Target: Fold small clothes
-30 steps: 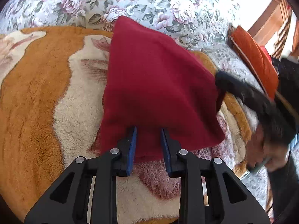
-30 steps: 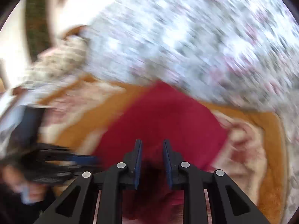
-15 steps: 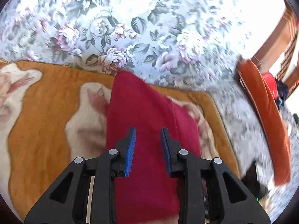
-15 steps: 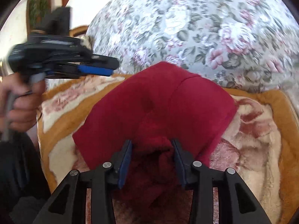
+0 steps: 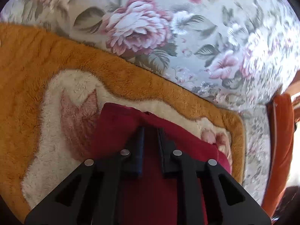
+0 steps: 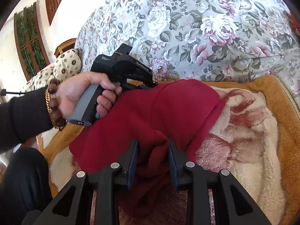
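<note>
A dark red fleece garment [image 6: 159,110] lies folded over on an orange and cream plush blanket [image 6: 249,131]. In the left wrist view the garment [image 5: 116,129] lies under my left gripper [image 5: 151,131], whose fingers rest on its far edge with a narrow gap and red cloth between them. The right wrist view shows the left gripper's body [image 6: 121,69] in a hand at the garment's far left corner. My right gripper [image 6: 152,144] stands part open around a raised bunch of the red cloth at the near edge.
A floral sofa back [image 5: 168,28] rises just behind the blanket [image 5: 37,65]. An orange cushion [image 5: 279,140] lies at the right. A patterned cushion [image 6: 67,63] and a wooden chair stand at the far left. The person's black sleeve [image 6: 20,116] crosses the left side.
My left gripper has carried the garment's edge away toward the sofa back and down onto the blanket. My right gripper's jaws have widened around the cloth.
</note>
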{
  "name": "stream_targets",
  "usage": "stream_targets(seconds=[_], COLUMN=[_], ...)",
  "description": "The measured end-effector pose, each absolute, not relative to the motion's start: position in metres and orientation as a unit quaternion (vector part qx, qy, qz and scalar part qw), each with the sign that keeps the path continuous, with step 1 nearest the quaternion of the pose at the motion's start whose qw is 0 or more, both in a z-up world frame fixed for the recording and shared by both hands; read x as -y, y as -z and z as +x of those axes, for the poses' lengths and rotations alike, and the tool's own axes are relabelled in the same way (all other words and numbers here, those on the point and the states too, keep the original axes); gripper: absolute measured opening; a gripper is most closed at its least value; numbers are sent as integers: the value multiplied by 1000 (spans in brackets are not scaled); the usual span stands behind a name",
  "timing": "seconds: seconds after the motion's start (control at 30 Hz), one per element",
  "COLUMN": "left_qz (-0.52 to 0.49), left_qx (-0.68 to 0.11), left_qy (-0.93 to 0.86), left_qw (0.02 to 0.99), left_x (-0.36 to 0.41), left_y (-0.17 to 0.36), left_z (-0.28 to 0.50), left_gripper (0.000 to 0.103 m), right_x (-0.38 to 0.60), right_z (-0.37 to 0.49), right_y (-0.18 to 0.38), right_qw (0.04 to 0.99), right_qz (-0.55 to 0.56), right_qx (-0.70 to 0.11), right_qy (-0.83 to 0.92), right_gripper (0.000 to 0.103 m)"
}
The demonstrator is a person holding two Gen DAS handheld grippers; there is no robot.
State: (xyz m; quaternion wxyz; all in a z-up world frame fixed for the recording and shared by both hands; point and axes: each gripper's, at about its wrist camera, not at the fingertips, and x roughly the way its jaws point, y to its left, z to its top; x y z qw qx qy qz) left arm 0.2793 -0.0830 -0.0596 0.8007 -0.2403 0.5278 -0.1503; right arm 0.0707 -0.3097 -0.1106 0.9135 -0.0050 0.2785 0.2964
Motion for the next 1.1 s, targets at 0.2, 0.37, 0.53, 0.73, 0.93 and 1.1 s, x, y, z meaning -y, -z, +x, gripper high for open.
stream_targets(seconds=[0.2,0.37,0.53,0.73,0.93,1.1], left_qz=[-190,-241,-225,-289,-336,-364], left_qx=[-443,-363,-410,-423,-466,-475], left_qy=[176,194,184,198,215,233], left_qw=[858,879,864,836,790,766], left_x=[65,36,46,27,26,30], left_y=[-3,0,23,32,53,64], left_z=[214,130,130,135,146,149], left_gripper=[37,52,52,52,60,64], right_x=[334,313,246,300,336,355], right_z=[48,30,68,82,90,113], right_y=[82,39,66,80,91,127], right_qw=[924,940,917,921,908,870], right_qz=[62,76,-17,107,220,308], right_qx=[-282,-225,-290,-315,-303,-325], right_qy=[-252,-247,-275,-202,-186,-206], right_gripper=[28,29,29,11,68,70])
